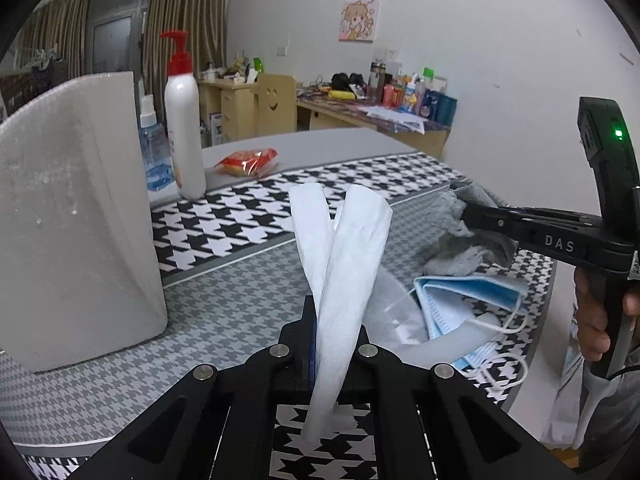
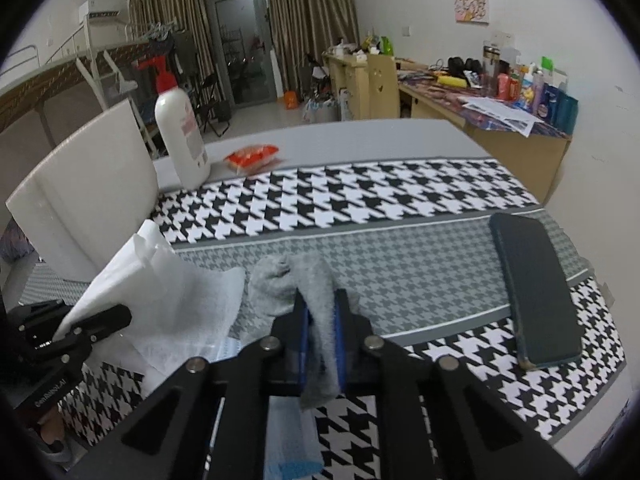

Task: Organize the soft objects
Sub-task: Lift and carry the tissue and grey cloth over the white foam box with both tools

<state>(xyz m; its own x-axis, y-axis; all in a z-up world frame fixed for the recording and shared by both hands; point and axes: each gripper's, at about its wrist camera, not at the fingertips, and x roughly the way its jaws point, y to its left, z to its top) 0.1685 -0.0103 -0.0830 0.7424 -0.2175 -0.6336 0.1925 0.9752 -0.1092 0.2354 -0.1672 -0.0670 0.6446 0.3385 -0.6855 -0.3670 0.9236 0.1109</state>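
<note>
On houndstooth tabletop (image 2: 400, 196), near front edge: left gripper (image 1: 320, 344) w/ fingers clenched on white tissue (image 1: 344, 256), held upright, two ends fanning up above pads. Right gripper (image 2: 320, 344) w/ fingers clamped on grey sock (image 2: 316, 292), cloth pinched between blue pads, rest bunched just ahead. Blue face masks (image 1: 468, 304) lying below sock, beside tissue, ear loops trailing. Dark phone (image 2: 536, 288) flat at right, well apart. White foam box (image 1: 76, 216) at left; pump bottle (image 1: 184, 112) & red snack pack (image 1: 248, 162) further back.
</note>
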